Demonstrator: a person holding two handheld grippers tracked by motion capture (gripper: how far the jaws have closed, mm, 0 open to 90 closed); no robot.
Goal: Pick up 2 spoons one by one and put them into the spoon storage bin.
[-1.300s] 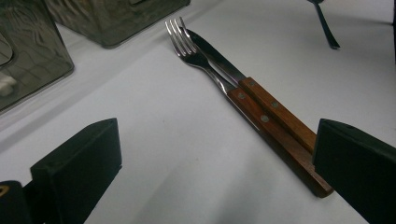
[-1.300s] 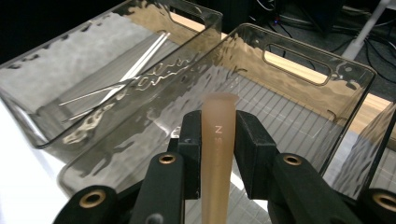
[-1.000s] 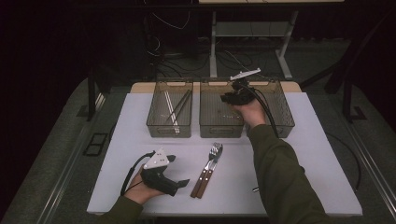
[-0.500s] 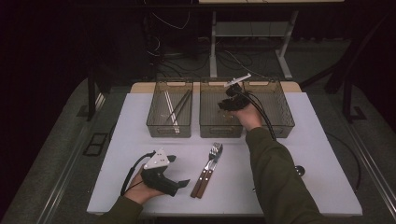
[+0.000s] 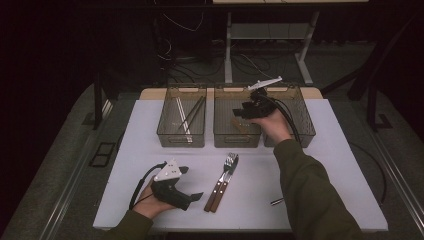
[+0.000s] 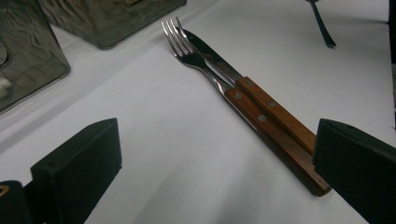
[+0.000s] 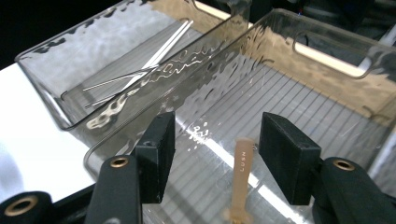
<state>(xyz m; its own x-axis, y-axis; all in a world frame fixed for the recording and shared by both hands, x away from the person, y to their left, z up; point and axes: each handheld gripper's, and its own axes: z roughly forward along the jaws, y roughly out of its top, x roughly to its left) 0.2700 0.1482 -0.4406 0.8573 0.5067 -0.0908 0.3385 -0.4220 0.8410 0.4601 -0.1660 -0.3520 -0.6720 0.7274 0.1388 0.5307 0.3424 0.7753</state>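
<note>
My right gripper (image 5: 240,114) hangs over the middle clear bin (image 5: 236,141). Its jaws have just been opening and stand apart (image 7: 217,140). A tan utensil handle (image 7: 242,172) lies on the bin's ribbed floor between them, clear of both pads, and shows as a tan piece (image 5: 240,125) in the high view. My left gripper (image 5: 192,183) rests low at the table's near left, open (image 6: 215,144) and empty. It points at a fork (image 6: 196,53) and a knife (image 6: 273,109) with wooden handles, lying side by side (image 5: 222,182).
The left bin (image 5: 182,137) holds thin metal sticks (image 7: 140,74). A third clear bin (image 5: 305,125) stands to the right of the hand. A small dark utensil (image 5: 277,201) lies near the right sleeve. The white table (image 5: 330,150) ends close to the person.
The right gripper has edged a little left and nearer over the middle bin. The left hand and the fork and knife have stayed put.
</note>
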